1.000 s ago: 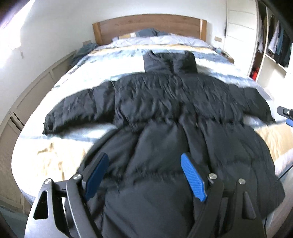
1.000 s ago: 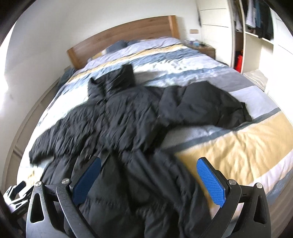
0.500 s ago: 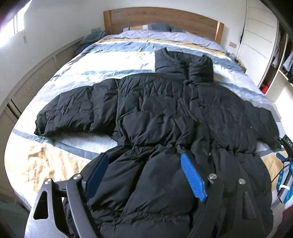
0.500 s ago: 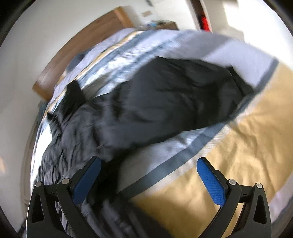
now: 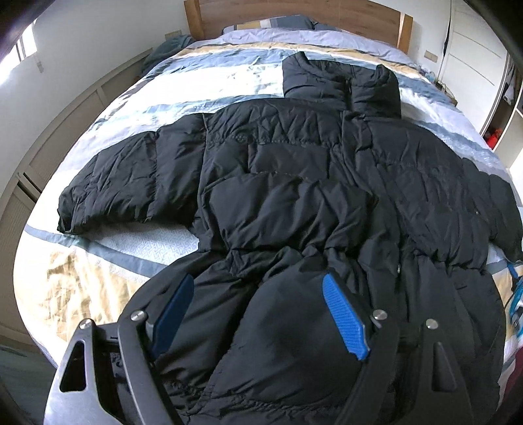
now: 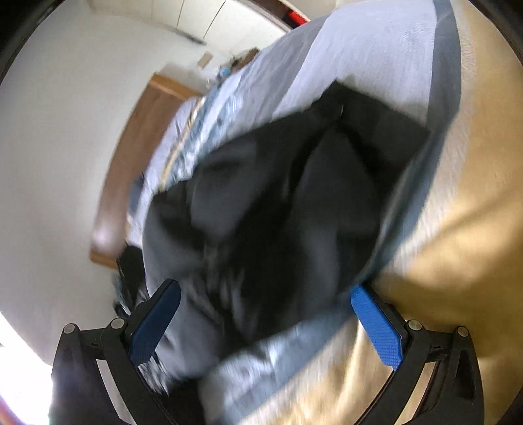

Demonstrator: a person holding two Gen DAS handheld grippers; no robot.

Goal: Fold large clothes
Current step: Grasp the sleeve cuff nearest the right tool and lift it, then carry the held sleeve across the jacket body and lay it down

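My left gripper (image 5: 258,314) was spread wide and held nothing, its blue pads hovering over the lower body of the black puffer coat (image 5: 294,202). From that camera I saw the whole coat lying flat and front up on the striped duvet (image 5: 98,261): one sleeve (image 5: 130,183) reached out ahead to my left, the hood (image 5: 340,85) lay far ahead toward the wooden headboard (image 5: 294,13), and the other sleeve ran off to my right. My right gripper (image 6: 264,323) was also spread and empty; its tilted, blurred view showed only that right sleeve (image 6: 294,202) straight ahead, between the pads, with the duvet's tan band (image 6: 457,261) to the right. I could read no labels or writing anywhere.
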